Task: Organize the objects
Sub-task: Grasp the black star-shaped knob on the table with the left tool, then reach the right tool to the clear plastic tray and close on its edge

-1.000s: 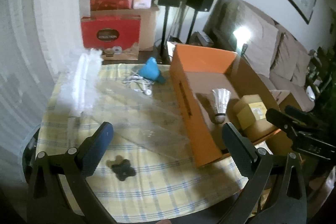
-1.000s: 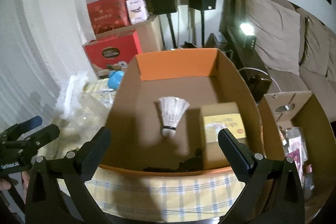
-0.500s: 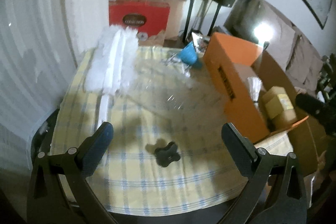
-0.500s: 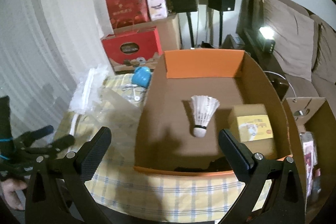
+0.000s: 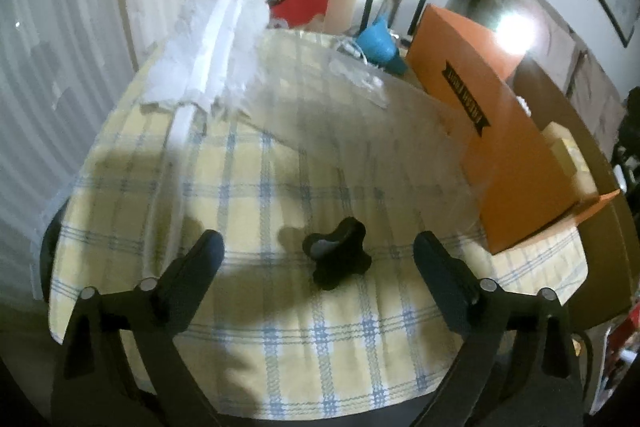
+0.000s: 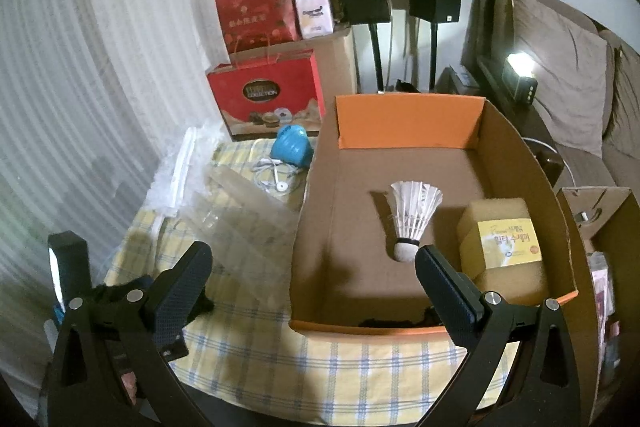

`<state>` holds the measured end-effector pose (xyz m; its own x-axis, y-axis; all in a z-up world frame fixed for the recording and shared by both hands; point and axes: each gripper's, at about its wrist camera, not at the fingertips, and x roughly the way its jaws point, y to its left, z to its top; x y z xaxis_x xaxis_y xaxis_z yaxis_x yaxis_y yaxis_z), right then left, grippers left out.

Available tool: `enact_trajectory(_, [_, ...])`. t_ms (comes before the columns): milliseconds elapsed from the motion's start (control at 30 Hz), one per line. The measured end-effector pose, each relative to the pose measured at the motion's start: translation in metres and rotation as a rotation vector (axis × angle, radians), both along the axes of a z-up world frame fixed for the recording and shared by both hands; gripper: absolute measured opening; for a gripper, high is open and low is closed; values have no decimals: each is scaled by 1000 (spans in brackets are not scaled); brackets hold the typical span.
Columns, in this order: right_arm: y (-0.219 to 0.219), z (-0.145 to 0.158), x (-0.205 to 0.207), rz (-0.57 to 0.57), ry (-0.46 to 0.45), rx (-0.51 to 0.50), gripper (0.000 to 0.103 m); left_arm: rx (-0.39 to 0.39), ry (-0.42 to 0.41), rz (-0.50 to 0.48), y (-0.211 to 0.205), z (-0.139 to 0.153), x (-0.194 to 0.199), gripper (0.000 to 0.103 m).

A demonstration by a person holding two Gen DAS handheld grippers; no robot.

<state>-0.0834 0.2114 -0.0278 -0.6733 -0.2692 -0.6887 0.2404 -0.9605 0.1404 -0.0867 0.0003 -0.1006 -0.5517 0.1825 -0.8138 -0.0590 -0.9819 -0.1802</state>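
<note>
A small black lobed knob lies on the yellow checked tablecloth. My left gripper is open just above the cloth, one finger on either side of the knob and not touching it. My right gripper is open and holds nothing; it hovers over the near left corner of the orange cardboard box. In the box stand a white shuttlecock and a tan packet with a yellow label. Something dark lies against the box's near wall, mostly hidden.
A white feather duster, a clear plastic bag, white earphones and a blue cup lie on the table left of the box. Red gift bags, speakers on stands and a sofa stand behind. A second open carton sits at right.
My left gripper has swung left and dropped toward the cloth, so the black knob now sits between its fingers. My right gripper has drawn back and left from the box.
</note>
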Motion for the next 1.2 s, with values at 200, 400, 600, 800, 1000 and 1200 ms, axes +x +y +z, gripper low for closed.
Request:
enact_trajectory(200, [-1,0,0,3,0,3,103,1,-7,12,3,-11,-4,77])
enact_trajectory(400, [-2,0,-1,3,-4,5,102,12,-32,11,5,-22,-7,59])
enact_trajectory(600, [-7,0,-5,18,-11,15,102,21,-20,10,1,-22,-7,33])
enact_trajectory(800, [-14,0,-9,41,-7,21,102,36,-26,-1,-4,-21,-6,33])
enact_trajectory(1000, [-24,2,-15,75,-7,10,102,59,-5,10,-20,-5,-4,33])
enact_trajectory(1200, [-34,4,-26,103,-10,2,102,77,33,54,-47,17,0,33])
